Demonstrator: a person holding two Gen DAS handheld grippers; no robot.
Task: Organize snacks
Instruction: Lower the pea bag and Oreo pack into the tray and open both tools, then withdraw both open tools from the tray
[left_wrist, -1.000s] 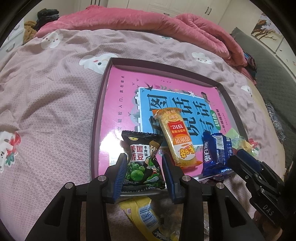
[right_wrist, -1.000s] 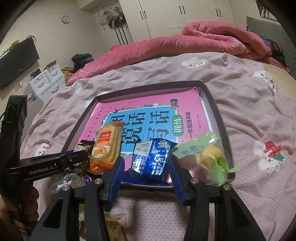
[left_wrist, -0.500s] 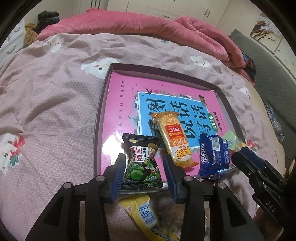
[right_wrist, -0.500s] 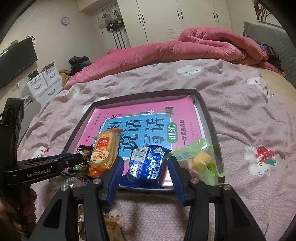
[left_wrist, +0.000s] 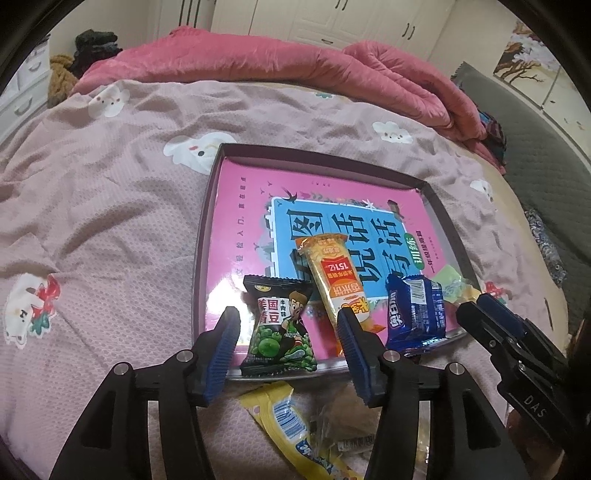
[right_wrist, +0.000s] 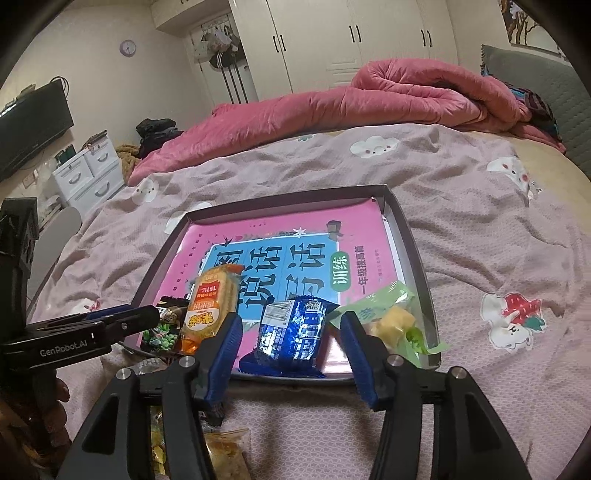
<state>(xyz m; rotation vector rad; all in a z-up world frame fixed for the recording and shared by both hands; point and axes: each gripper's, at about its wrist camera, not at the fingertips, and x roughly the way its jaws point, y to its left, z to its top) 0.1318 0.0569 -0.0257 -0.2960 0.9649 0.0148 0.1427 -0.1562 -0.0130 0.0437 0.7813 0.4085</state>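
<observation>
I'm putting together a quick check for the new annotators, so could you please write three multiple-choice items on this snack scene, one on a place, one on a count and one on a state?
1. Where does the blue packet lie?
A. in the tray, at its near edge
B. on the pink quilt
C. on the white drawers

2. How many snack packets lie in the tray?
A. two
B. four
C. six

3. How are the left gripper and the right gripper?
A. both open, holding nothing
B. both shut on a packet
C. left shut, right open

Answers:
1. A: it rests on the book cover just inside the near rim.
2. B: green pea packet, orange cracker packet, blue packet, light green packet.
3. A: each pair of fingers stands wide apart, clear of the packets.
</observation>
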